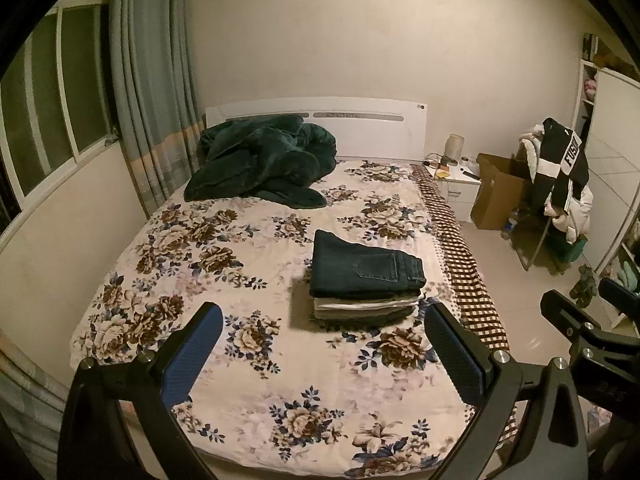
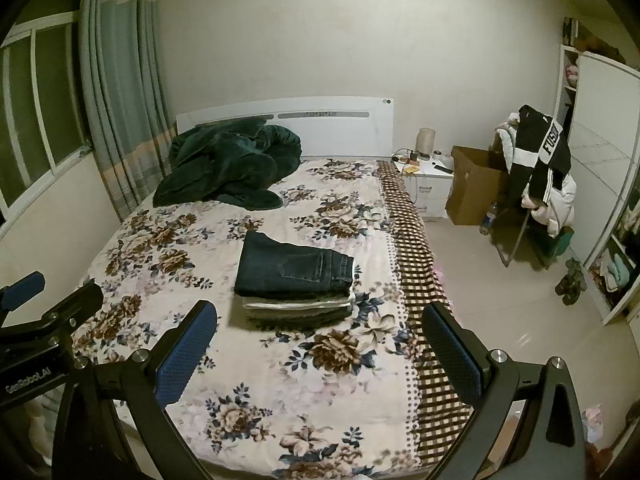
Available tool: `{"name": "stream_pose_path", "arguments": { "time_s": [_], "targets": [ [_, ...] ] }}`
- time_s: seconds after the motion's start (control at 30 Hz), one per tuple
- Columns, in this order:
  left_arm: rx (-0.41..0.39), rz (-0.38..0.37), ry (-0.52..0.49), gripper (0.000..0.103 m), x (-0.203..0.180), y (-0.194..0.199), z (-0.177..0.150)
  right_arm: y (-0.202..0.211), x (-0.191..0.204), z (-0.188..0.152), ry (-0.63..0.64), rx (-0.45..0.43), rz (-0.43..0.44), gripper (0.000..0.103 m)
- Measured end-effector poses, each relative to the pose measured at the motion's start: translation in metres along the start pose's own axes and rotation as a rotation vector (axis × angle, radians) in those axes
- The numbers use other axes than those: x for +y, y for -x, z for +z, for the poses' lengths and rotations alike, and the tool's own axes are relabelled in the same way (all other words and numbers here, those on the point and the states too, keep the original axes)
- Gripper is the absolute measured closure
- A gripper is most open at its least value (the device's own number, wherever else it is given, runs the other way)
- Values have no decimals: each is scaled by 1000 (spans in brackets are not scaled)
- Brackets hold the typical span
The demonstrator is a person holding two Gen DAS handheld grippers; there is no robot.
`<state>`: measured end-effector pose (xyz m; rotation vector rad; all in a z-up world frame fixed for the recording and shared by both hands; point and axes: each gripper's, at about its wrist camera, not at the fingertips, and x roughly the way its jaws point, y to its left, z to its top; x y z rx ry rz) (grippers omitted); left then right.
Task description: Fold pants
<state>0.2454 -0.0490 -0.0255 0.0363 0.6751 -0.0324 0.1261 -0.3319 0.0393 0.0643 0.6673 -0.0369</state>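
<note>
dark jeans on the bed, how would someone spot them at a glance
Start at the bed with the floral sheet. Near its checkered right edge sits a pile of folded clothes. The dark jeans are on top, back pocket up, above paler layers.

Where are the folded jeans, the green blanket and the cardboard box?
folded jeans point(image 1: 362, 266): left wrist view, on the back pocket.
green blanket point(image 1: 260, 160): left wrist view, middle of the heap.
cardboard box point(image 2: 470, 196): right wrist view, front wall.

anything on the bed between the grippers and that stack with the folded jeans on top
Nothing visible. Only bare floral bedspread lies between the open left gripper, the open right gripper and the folded jeans. The green blanket sits beyond the stack.
</note>
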Motion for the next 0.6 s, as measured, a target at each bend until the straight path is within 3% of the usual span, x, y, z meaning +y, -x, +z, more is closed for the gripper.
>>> {"name": "stream_pose_path", "arguments": {
  "time_s": [0.6],
  "targets": [
    [-6, 5, 3, 0, 1, 2, -3, 2, -1, 1, 4, 1, -1, 0]
  ]
}}
